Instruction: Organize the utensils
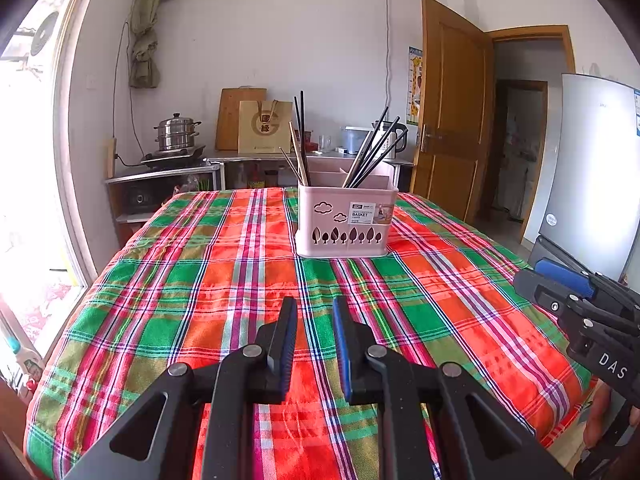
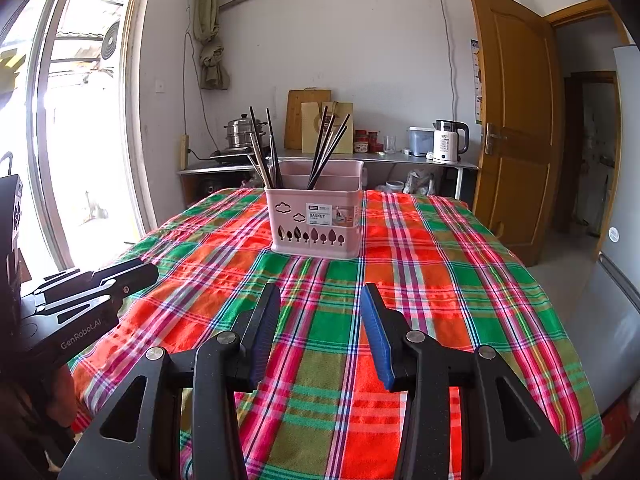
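Clearly, in the left wrist view the pink basket (image 1: 346,222) stands on the plaid tablecloth (image 1: 224,280), and it is the landmark for all the rest. Chopsticks stand in two bunches inside it: a left bunch (image 1: 301,148) that is nearly upright, and a right bunch (image 1: 376,152) that leans to the right. The left gripper (image 1: 315,308) hangs well in front of the basket, its jaws only a little apart and with nothing between them. In the right wrist view the same basket (image 2: 316,224) is again well ahead of the right gripper (image 2: 320,312), whose jaws stand wider and are also empty; the left gripper's body is at the left edge of this view. No loose utensil lies on the cloth, so I judge the step is to take chopsticks from one compartment. It is better to approach from above the basket rim, to close on one stick near its top end, and to lift straight up so the basket does not tip.
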Demonstrator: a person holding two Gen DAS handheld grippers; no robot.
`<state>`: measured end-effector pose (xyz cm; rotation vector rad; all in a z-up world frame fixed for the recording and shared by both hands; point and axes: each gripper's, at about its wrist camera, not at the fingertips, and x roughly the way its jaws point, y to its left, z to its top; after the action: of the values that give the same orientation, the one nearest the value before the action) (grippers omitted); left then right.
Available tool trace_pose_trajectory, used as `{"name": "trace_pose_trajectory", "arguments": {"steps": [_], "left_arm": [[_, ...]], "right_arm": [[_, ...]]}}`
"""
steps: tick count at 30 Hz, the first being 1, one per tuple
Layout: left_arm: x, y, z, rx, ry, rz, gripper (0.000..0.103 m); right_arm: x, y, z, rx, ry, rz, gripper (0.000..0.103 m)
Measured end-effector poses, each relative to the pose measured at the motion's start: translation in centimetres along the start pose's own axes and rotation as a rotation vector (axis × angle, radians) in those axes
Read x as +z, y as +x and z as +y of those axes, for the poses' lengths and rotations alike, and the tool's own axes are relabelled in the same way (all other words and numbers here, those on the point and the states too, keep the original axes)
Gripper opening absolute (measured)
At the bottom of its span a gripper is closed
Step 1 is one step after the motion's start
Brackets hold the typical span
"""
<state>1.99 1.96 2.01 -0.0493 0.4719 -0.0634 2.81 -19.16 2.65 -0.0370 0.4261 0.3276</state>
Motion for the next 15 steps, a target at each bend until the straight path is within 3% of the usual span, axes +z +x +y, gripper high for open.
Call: {"name": "trace_pose_trajectory", "arguments": {"steps": [15], "left_arm": [[-0.21,-0.57,0.07,0.019,-0.002,-0.017,0.017]], "right_arm": [[-0.01,0.0,0.23,0.0,-0.002,0.0,0.043]]}}
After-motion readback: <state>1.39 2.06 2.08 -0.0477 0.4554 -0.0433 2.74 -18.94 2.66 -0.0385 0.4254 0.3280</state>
